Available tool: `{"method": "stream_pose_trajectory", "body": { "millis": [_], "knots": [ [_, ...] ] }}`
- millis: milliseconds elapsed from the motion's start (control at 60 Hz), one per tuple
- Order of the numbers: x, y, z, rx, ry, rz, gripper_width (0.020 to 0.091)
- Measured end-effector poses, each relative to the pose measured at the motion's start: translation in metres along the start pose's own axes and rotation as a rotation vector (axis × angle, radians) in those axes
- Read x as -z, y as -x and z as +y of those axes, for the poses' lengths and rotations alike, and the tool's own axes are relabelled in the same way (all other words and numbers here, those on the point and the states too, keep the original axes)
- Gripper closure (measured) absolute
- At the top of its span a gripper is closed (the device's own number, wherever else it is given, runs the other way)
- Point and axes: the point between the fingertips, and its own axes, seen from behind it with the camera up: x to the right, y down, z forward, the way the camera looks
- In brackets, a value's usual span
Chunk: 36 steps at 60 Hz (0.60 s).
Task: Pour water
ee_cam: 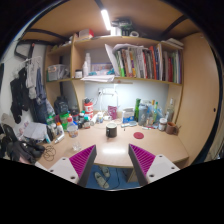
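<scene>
Gripper [112, 160] low in frame, jaws spread on nothing, ridged magenta pads [82, 159], smooth wooden desk [110, 147], small dark cylindrical cup [111, 130] mid-frame, book-lined shelf [145, 63] upper right

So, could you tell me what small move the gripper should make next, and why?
Probably ease forward over the desk toward the bottles at its back. The gripper is open with nothing between its fingers, and every container stands well beyond them.

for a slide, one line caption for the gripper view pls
Open gripper held above a cluttered wooden desk, nothing between its fingers, bookshelf beyond.
</scene>
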Motion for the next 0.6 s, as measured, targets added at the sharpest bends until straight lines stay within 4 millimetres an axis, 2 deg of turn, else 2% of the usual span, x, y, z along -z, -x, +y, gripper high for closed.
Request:
{"method": "stream_pose_trajectory", "body": {
  "millis": [100,117,133,150,167,183,200,217,233,267,283,433,450,483,500,533,550,567,600],
  "knots": [
    [0.005,0.018,0.007,-0.004,0.000,-0.014,0.0371],
    [-0.002,0.013,0.002,0.000,0.001,-0.016,0.0367],
    [0.009,0.027,0.007,-0.007,-0.003,-0.010,0.0363],
    [0.015,0.025,-0.001,-0.004,0.010,-0.014,0.0363],
    [0.012,0.034,0.009,-0.011,-0.006,-0.008,0.0364],
    [0.013,0.037,0.010,-0.013,-0.009,-0.008,0.0361],
    [0.018,0.035,0.002,-0.009,0.003,-0.012,0.0363],
    [0.018,0.038,0.002,-0.010,0.001,-0.012,0.0362],
    [0.014,0.046,0.012,-0.016,-0.016,-0.009,0.0360],
    [0.013,0.050,0.013,-0.019,-0.017,-0.012,0.0361],
    [0.016,0.047,0.005,-0.015,-0.002,-0.018,0.0360],
    [0.008,0.060,0.011,-0.001,-0.028,-0.037,0.0359],
    [0.002,0.066,0.021,-0.003,-0.045,-0.035,0.0359],
    [-0.002,0.067,0.023,0.000,-0.051,-0.037,0.0359],
    [-0.001,0.063,0.016,0.006,-0.039,-0.042,0.0359],
    [-0.007,0.066,0.019,0.008,-0.040,-0.046,0.0360],
    [-0.014,0.072,0.030,0.003,-0.054,-0.044,0.0360],
    [-0.014,0.069,0.023,0.008,-0.042,-0.053,0.0363],
    [-0.023,0.075,0.027,0.009,-0.048,-0.065,0.0362]
  ]
}}
